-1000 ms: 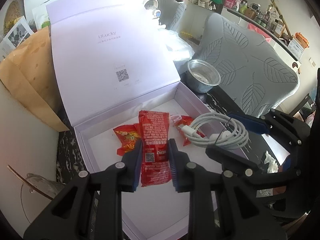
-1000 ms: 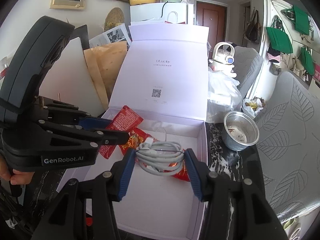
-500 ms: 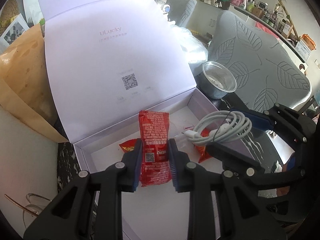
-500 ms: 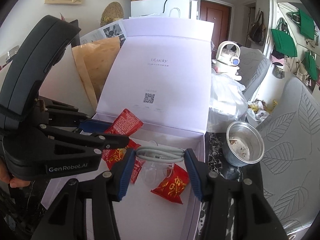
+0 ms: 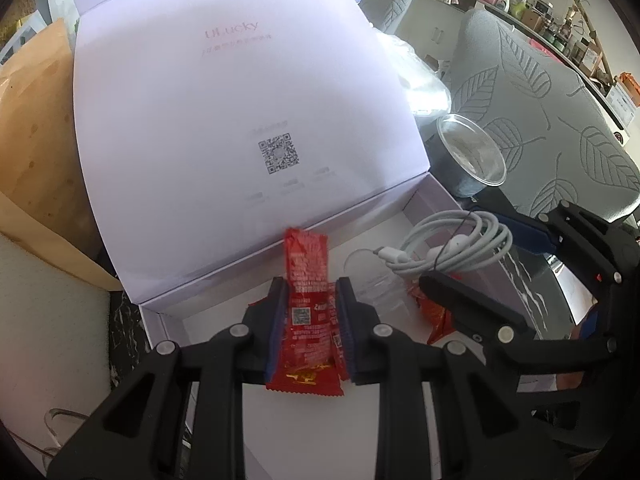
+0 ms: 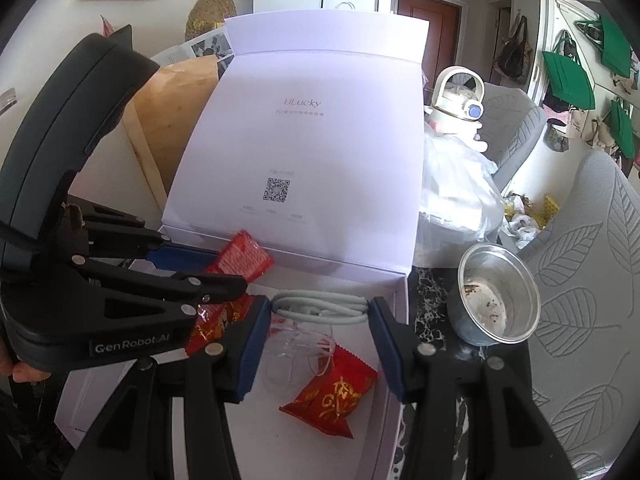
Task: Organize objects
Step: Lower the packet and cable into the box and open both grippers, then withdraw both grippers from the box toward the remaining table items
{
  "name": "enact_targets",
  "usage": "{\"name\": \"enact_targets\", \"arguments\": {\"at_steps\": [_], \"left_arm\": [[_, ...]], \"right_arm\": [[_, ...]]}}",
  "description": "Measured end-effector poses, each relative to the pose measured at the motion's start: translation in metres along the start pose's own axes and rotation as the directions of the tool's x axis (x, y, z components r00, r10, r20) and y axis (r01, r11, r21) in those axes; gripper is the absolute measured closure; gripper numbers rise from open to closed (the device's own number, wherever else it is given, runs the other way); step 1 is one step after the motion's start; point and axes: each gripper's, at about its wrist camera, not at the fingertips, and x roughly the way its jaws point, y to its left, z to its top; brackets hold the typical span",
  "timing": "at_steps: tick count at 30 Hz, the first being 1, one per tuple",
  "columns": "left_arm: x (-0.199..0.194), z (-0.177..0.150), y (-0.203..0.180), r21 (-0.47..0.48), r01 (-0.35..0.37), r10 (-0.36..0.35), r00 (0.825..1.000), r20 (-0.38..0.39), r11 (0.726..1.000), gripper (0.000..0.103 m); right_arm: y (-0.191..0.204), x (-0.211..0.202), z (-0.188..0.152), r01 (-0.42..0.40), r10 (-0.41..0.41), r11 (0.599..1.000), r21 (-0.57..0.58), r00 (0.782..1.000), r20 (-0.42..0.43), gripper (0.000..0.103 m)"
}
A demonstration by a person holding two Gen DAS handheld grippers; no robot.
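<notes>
An open lilac gift box (image 5: 208,312) (image 6: 400,292) stands with its lid upright. My left gripper (image 5: 309,312) is shut on a long red snack packet (image 5: 306,276) and holds it above the box floor; it also shows in the right wrist view (image 6: 242,258). My right gripper (image 6: 318,316) is shut on a coiled white charging cable (image 6: 320,305), also held above the box, seen in the left wrist view too (image 5: 452,254). On the box floor lie a red candy packet (image 6: 332,396), another red packet (image 6: 212,324) and a clear plastic piece (image 6: 296,344).
A steel bowl (image 6: 498,298) (image 5: 470,156) stands on the dark marble table right of the box. A white plastic bag (image 6: 452,188) and a kettle (image 6: 458,98) sit behind it. Brown paper bags (image 5: 32,152) lean left of the box. A grey leaf-patterned chair (image 5: 540,120) stands at right.
Both grippers have risen with their loads: the red packet and the cable are now higher above the box floor, uncovering the candy packet and clear piece beneath.
</notes>
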Motion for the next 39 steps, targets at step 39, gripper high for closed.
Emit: {"name": "enact_targets", "arguments": {"at_steps": [39], "left_arm": [[-0.081,-0.017,-0.013,-0.025,-0.043,0.045,0.996,0.074,0.999,0.059]], "right_arm": [[0.004,-0.081,-0.008,0.107,-0.108,0.994,0.029,0.993,0.048,0.039]]}}
